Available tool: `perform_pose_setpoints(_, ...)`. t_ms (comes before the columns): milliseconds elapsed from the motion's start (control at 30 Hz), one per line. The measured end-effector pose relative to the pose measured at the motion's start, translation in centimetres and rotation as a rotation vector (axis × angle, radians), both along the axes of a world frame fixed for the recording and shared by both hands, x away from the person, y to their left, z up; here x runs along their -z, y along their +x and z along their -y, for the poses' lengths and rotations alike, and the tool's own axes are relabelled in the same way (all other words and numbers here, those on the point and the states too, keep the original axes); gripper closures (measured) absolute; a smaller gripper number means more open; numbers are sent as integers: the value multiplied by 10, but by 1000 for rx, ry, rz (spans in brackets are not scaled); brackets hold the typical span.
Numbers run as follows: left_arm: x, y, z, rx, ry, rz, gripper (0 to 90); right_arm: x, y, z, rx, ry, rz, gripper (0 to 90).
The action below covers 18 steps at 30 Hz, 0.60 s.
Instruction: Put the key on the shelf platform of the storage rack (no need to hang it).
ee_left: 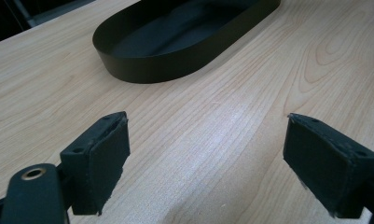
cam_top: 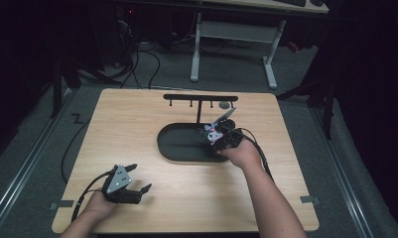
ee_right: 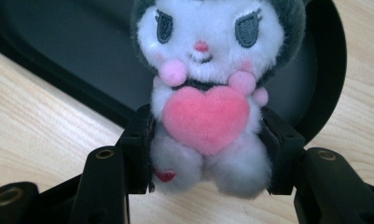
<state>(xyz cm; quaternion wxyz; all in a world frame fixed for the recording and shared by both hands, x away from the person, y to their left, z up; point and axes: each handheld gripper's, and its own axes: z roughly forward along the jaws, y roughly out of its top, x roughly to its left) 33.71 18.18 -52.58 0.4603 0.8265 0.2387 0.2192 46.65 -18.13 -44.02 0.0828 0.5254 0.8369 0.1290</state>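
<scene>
The right gripper [ee_right: 208, 154] has its fingers [ee_right: 138, 149] clamped on the lower body of a small plush toy [ee_right: 208, 93]: a white-faced figure with a dark hood, pink cheeks and a large pink heart held to its chest. One finger presses each flank of the toy, and its head rises above the fingertips. A small red heart is stitched on the foot nearest the finger on the left of the right gripper view; no writing or brand label can be read on it. Just beyond the fingers lies a black oval tray [ee_right: 324, 60], and in the high view the right gripper [cam_top: 217, 135] holds the toy [cam_top: 211, 133] over the tray's [cam_top: 176, 151] right end, below a black hook rack [cam_top: 200, 97].

The left gripper [ee_left: 208, 154] rests low over the bare tabletop [ee_left: 212, 121], its fingers [ee_left: 100, 158] spread wide with nothing between them; the tray [ee_left: 166, 65] sits well ahead of them. In the high view the left gripper [cam_top: 139, 191] is near the front left of the tabletop [cam_top: 137, 129].
</scene>
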Motion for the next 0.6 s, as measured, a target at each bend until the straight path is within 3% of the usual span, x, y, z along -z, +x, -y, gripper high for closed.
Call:
perform_pose_setpoints(367,0,0,0,1,1,-1,154,9,15,-5,30,8,-1,470)
perform_pose_setpoints(600,0,0,-1,0,0,-3,154,13,19,-7,19,14,9,469)
